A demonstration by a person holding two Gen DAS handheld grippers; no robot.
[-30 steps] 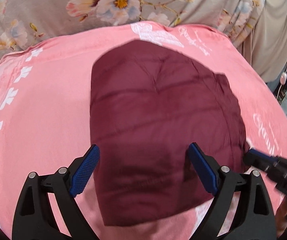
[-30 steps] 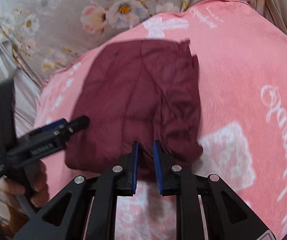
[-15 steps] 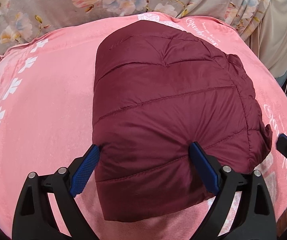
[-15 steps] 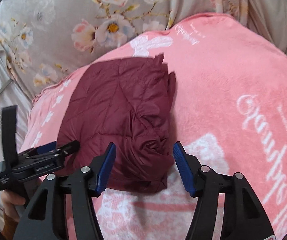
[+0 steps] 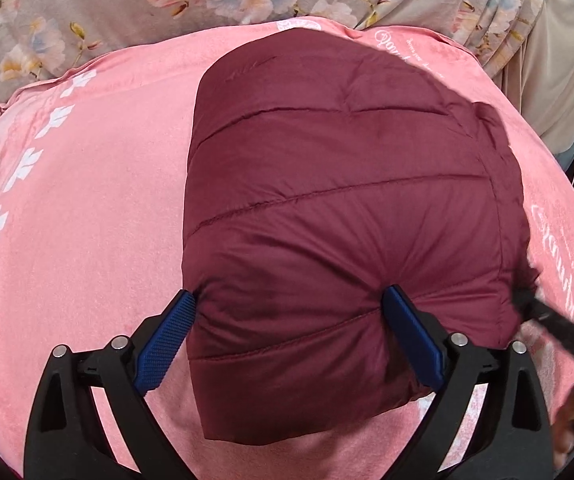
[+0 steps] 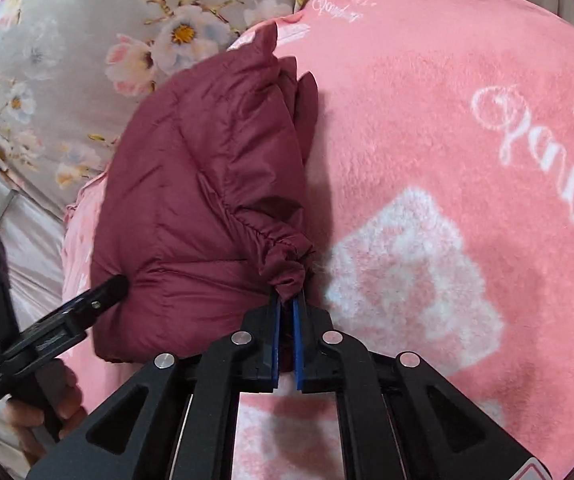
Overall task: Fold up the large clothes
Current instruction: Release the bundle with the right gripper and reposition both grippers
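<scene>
Right fingers [image 6: 273, 336] pinching jacket [image 6: 207, 208] cuff, fingertips hidden.

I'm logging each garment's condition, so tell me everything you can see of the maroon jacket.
The maroon jacket is a puffy quilted piece with stitched channels and smooth, slightly shiny fabric, folded into a compact bundle on the pink blanket. One gathered elastic edge is pinched in the right gripper, jaws shut. The left gripper straddles its near end, jaws open and pressing the sides.
</scene>
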